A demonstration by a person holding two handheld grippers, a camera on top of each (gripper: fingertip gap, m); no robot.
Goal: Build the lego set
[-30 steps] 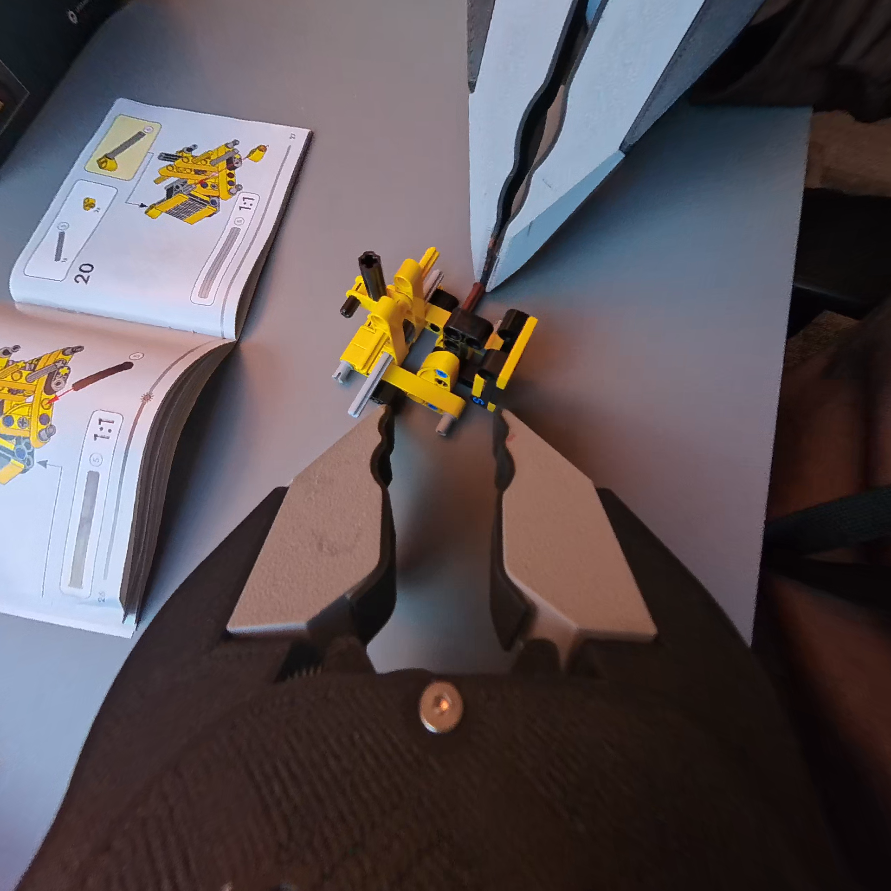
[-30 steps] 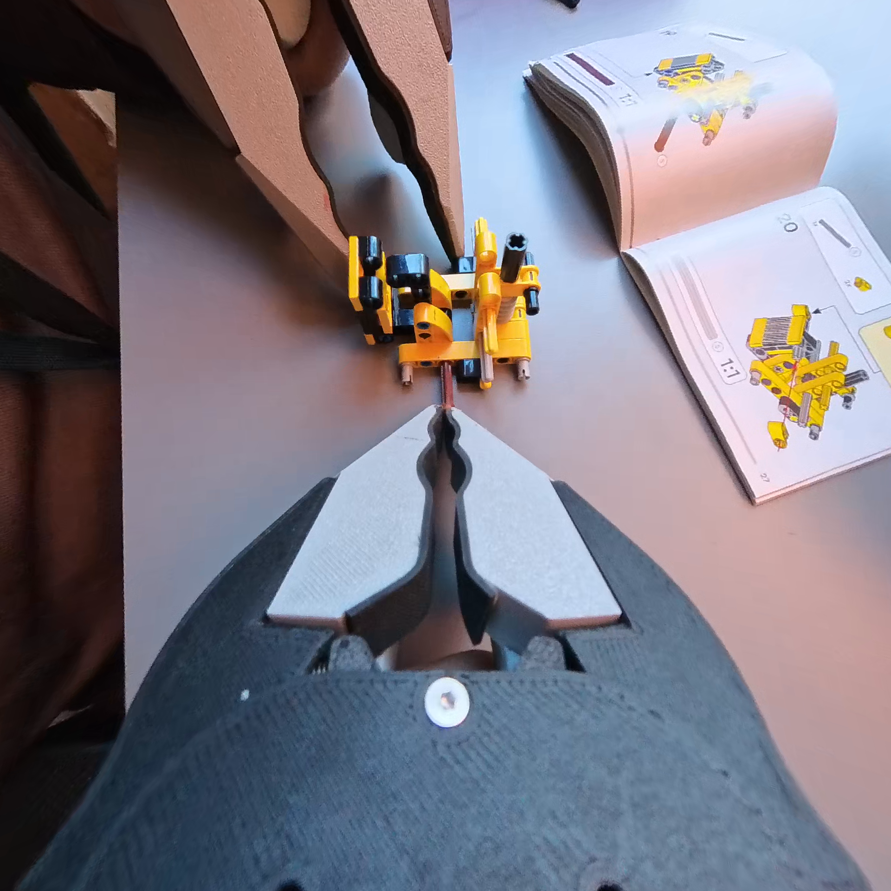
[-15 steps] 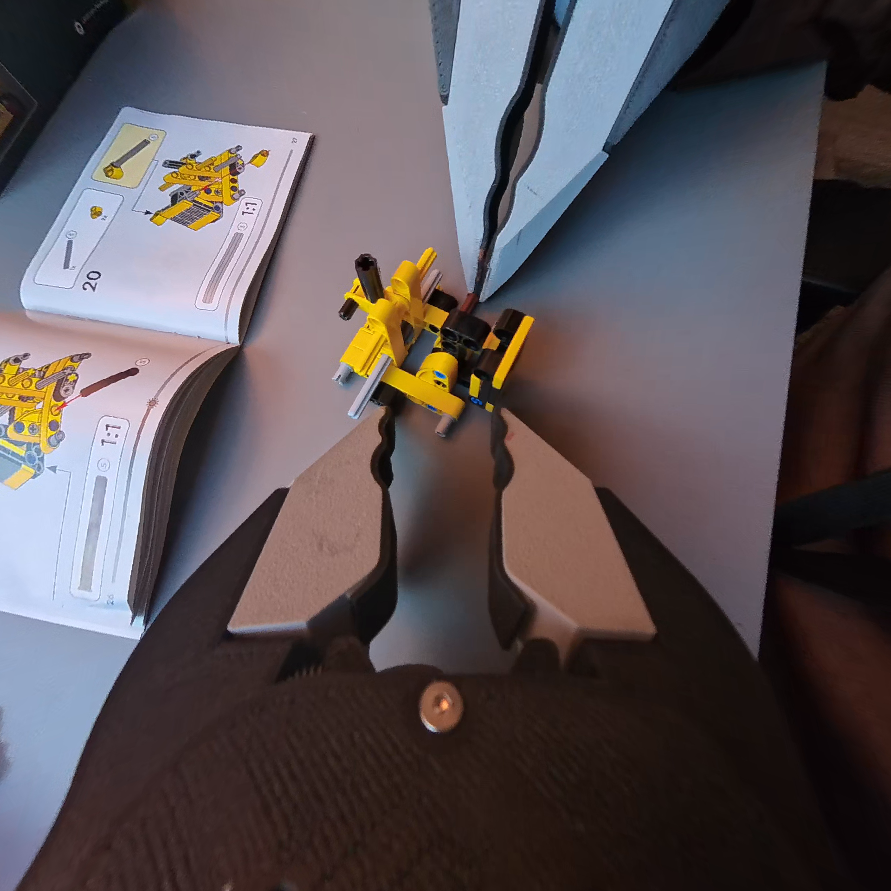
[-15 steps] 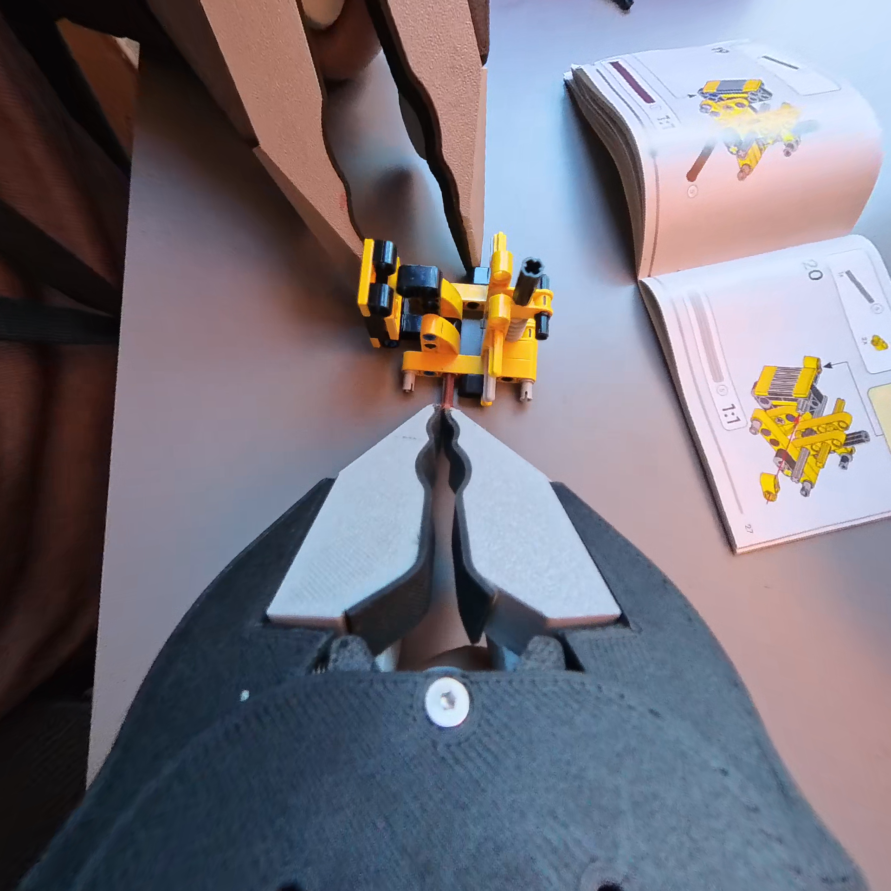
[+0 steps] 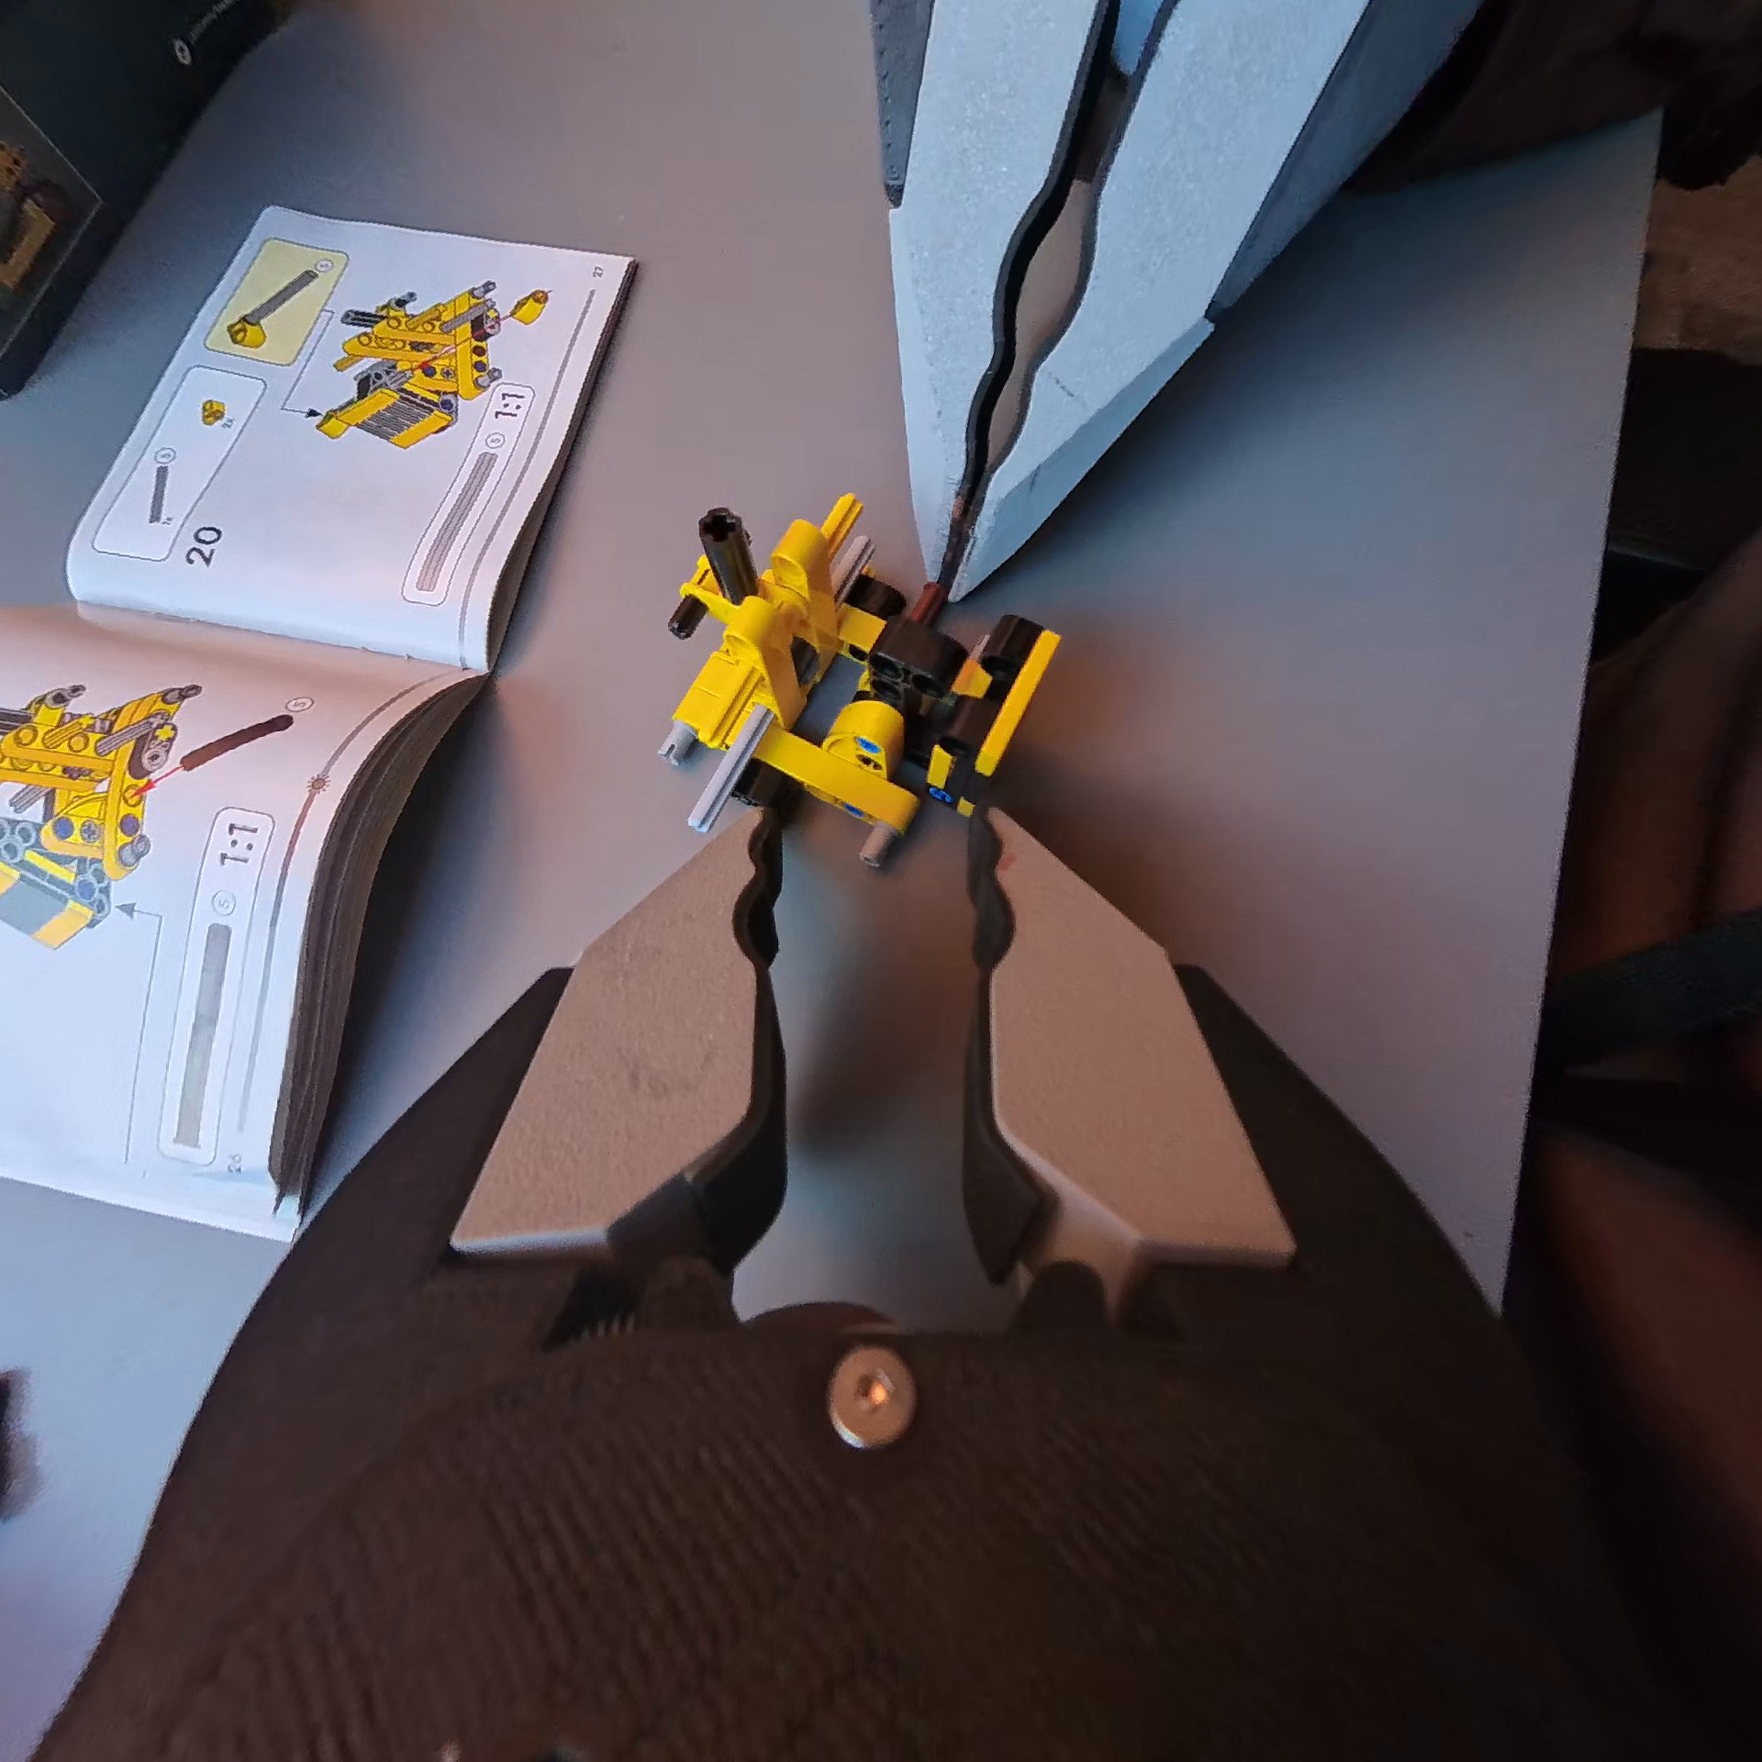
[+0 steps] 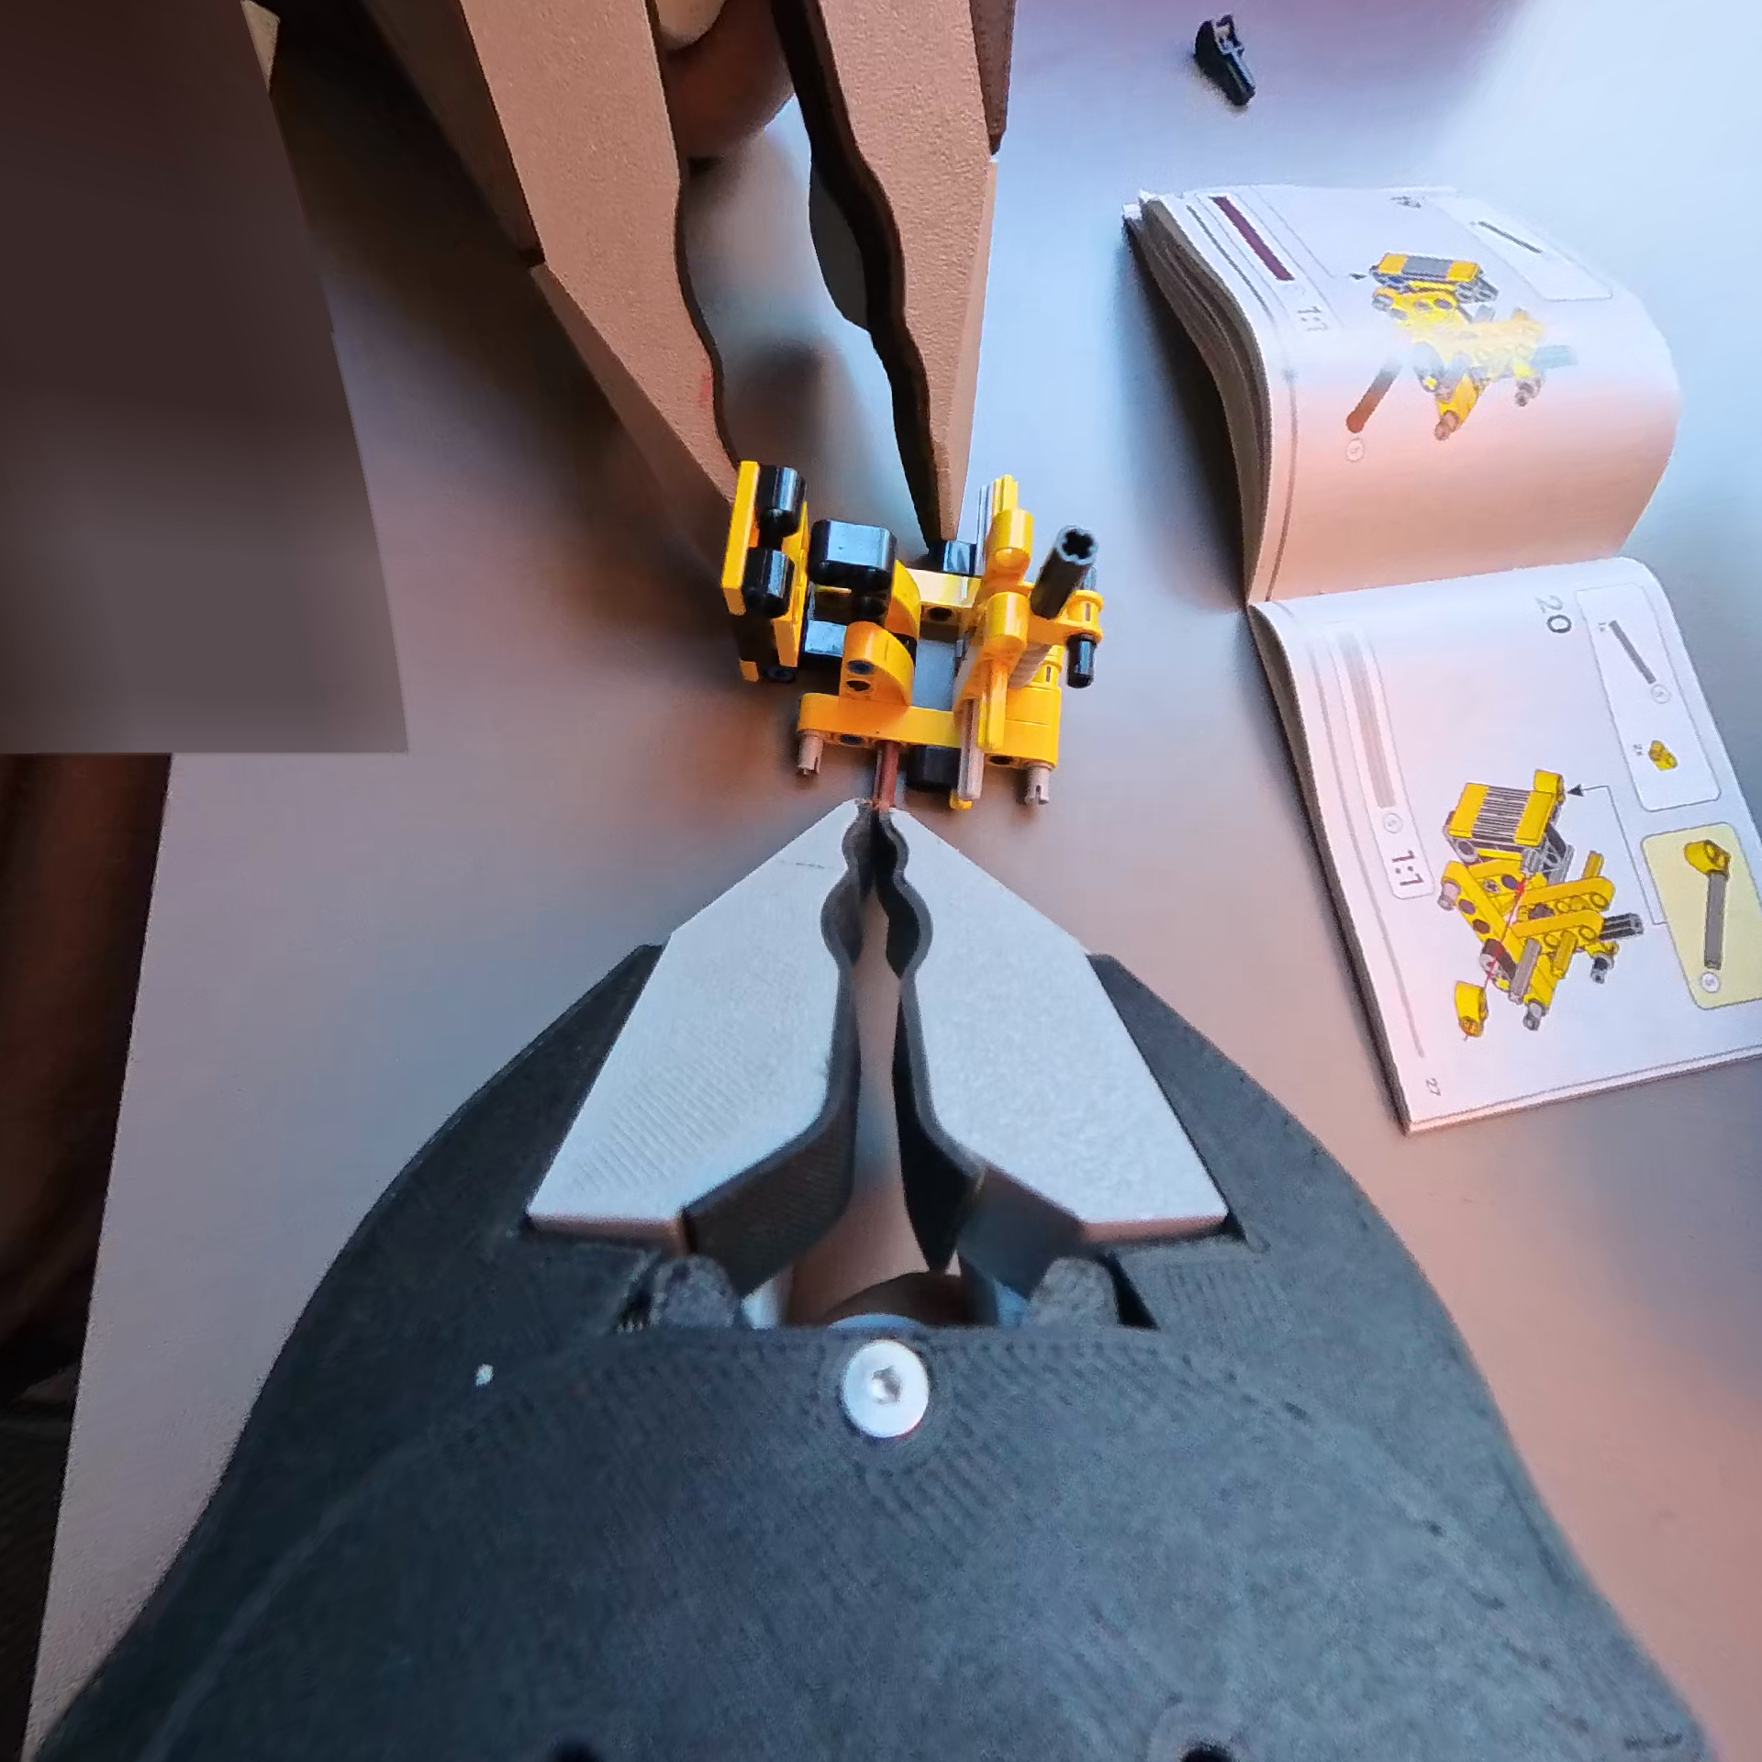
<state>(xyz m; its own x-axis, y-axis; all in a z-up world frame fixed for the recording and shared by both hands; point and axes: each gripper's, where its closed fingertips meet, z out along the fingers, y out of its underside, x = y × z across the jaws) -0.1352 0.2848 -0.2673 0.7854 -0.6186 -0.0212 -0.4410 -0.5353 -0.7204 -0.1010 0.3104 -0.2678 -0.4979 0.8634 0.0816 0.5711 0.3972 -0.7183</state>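
Note:
A small yellow and black lego model [image 5: 839,686] stands on the grey table [image 5: 1239,763]. My left gripper [image 5: 872,829] is open, with its fingertips against the model's near edge, one at each corner. My right gripper [image 6: 875,818] is shut on a thin brown axle [image 6: 887,777] whose far end sits in the model [image 6: 915,629]. In the left wrist view the right gripper [image 5: 958,572] comes in from the far side with the axle [image 5: 927,605] at its tip. In the right wrist view the left gripper [image 6: 839,515] is open behind the model.
An open instruction booklet [image 5: 334,429] lies left of the model; it also shows in the right wrist view [image 6: 1478,667]. A small black piece [image 6: 1225,57] lies far off. A dark box [image 5: 38,191] is at the far left. The table edge [image 5: 1573,763] runs close on the right. My right fingertips sit around 5 centimeters from my left ones. Between my left fingertips and the small black piece [image 6: 1225,57] there is roughly 20 centimeters.
My right gripper has moved closer to the model, and less of the brown axle shows between its tips and the model. My left gripper stays open at the model.

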